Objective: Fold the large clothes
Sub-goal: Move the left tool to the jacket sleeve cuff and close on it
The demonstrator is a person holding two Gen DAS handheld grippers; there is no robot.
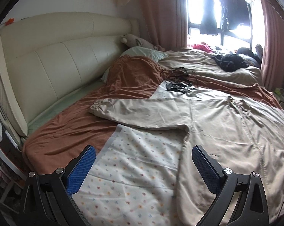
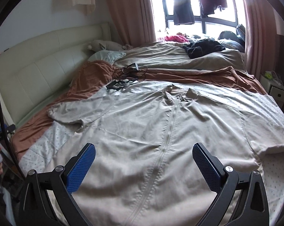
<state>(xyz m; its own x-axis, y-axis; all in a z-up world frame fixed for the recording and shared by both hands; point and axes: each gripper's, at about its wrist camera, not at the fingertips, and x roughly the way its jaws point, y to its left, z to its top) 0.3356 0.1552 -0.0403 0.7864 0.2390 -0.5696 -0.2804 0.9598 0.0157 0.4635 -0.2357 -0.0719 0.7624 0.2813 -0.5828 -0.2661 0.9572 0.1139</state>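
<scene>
Evidently spread flat, zip up, for folding: beige jacket; left gripper and right gripper agape (nothing grasped).

The jacket is plain beige, its zipper a matching tone. It lies on a white sheet dotted with small orange, red and blue marks. At nine o'clock of it a rust-brown blanket shows, with a cream headboard beyond. At twelve o'clock lie black cables and a tan duvet; the curtains are dusty pink. Each tool has black arms and blue textured pads.
</scene>
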